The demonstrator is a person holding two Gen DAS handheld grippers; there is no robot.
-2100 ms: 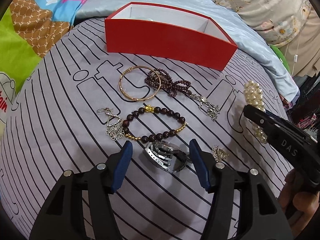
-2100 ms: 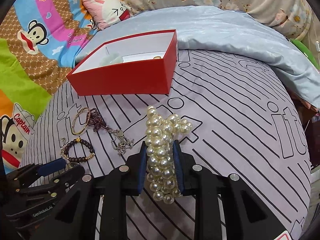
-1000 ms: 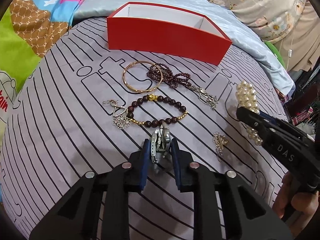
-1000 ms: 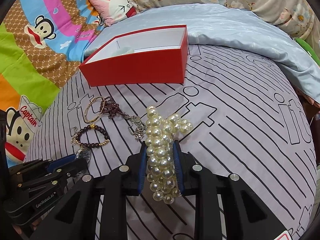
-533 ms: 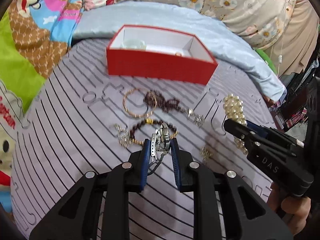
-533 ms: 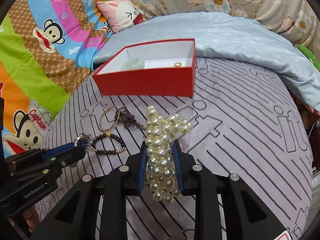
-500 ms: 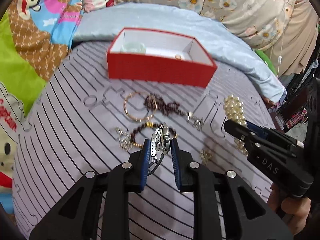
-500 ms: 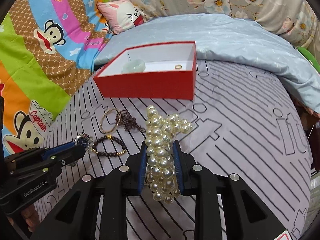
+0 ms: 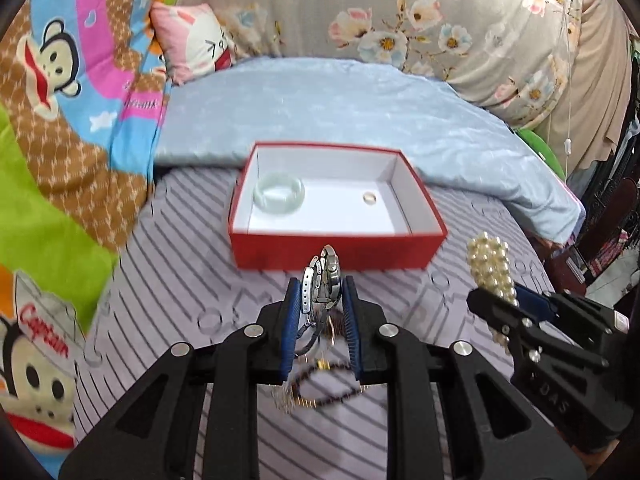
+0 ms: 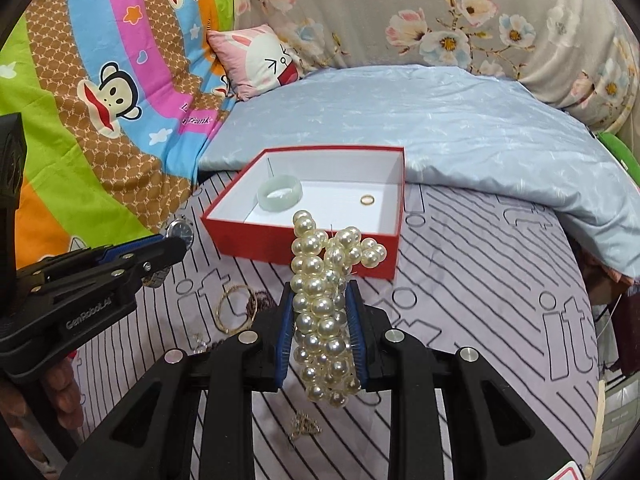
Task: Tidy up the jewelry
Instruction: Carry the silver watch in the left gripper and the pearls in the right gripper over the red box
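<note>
My left gripper is shut on a silver metal watch and holds it in the air just short of the red box. My right gripper is shut on a pearl bracelet bundle, also lifted, in front of the box. The box is open with a white inside; a pale jade bangle and a small gold ring lie in it. Each gripper shows in the other's view: the right one with the pearls, the left one with the watch.
On the striped grey bedspread lie a gold bangle, a dark bead bracelet and a small chain piece. A light blue quilt lies behind the box, with a pink pillow and cartoon blanket at left.
Both grippers have risen and moved toward the red box with the watch and the pearls. The box looks nearer and its inside shows more fully; the loose jewelry has dropped below the fingers.
</note>
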